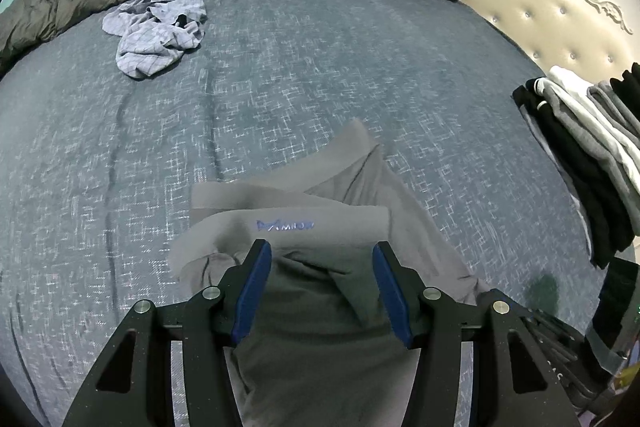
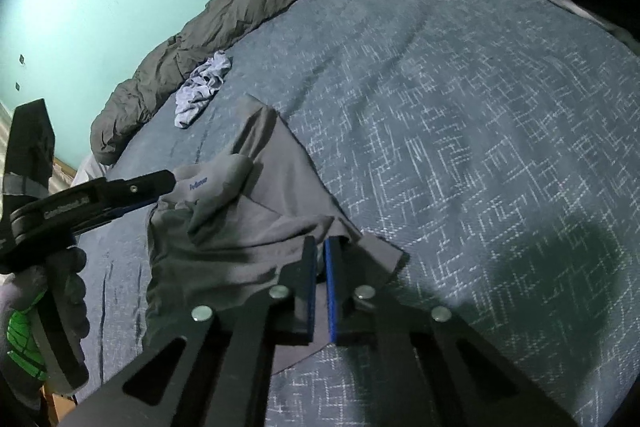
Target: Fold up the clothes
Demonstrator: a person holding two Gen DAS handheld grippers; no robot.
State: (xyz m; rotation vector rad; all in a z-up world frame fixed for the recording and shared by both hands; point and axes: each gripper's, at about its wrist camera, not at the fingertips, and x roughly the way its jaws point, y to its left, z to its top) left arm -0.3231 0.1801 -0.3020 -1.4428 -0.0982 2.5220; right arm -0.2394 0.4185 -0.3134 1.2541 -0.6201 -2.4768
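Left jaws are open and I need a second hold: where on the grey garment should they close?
Grip the raised waistband fold of the grey garment, near its blue lettering, coming in from the near side. That edge stands off the bed cover, and the right gripper holds the opposite side.

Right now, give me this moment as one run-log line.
left gripper: open over grey garment | right gripper: shut on its edge | crumpled checked garment: unfolded | folded stack: bedside

Left gripper (image 1: 322,251): jaws spread wide, fingers level and pointing forward. Right gripper (image 2: 323,247): blue pads (image 2: 331,291) nearly together, pinching grey fabric. A gloved hand (image 2: 48,291) grips the left gripper's handle.
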